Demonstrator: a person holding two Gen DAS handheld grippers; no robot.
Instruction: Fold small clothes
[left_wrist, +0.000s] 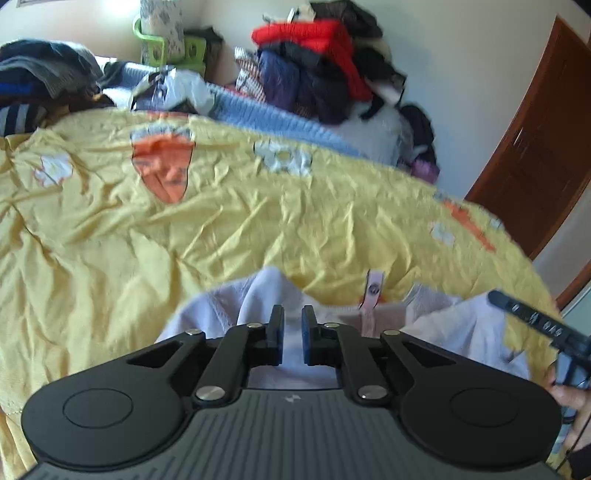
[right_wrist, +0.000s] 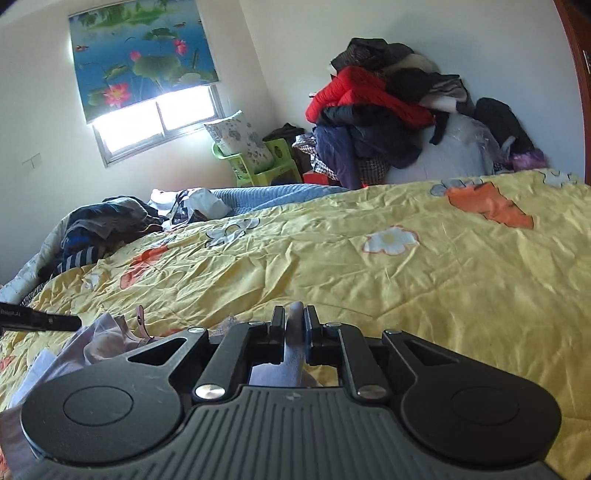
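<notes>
Both claws grip the small pale lilac cotton garment (left_wrist: 258, 295) lying just ahead of them on the crumpled yellow flowered bedspread (left_wrist: 258, 221): left claw (left_wrist: 293, 332) clenched on one edge, right claw (right_wrist: 294, 332) on another; judged best to lift evenly, keeping the cloth taut

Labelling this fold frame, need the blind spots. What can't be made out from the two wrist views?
- White garment: near part hidden by the left gripper body in the left wrist view; type unclear.
- Same garment in the right wrist view: mostly behind the right gripper; only a pinched fold shows.
- Pink tag: print too small and blurred.
- Person's hand: cut off by the left view's right edge.
- Far clothes pile: blurred, items indistinct.
</notes>
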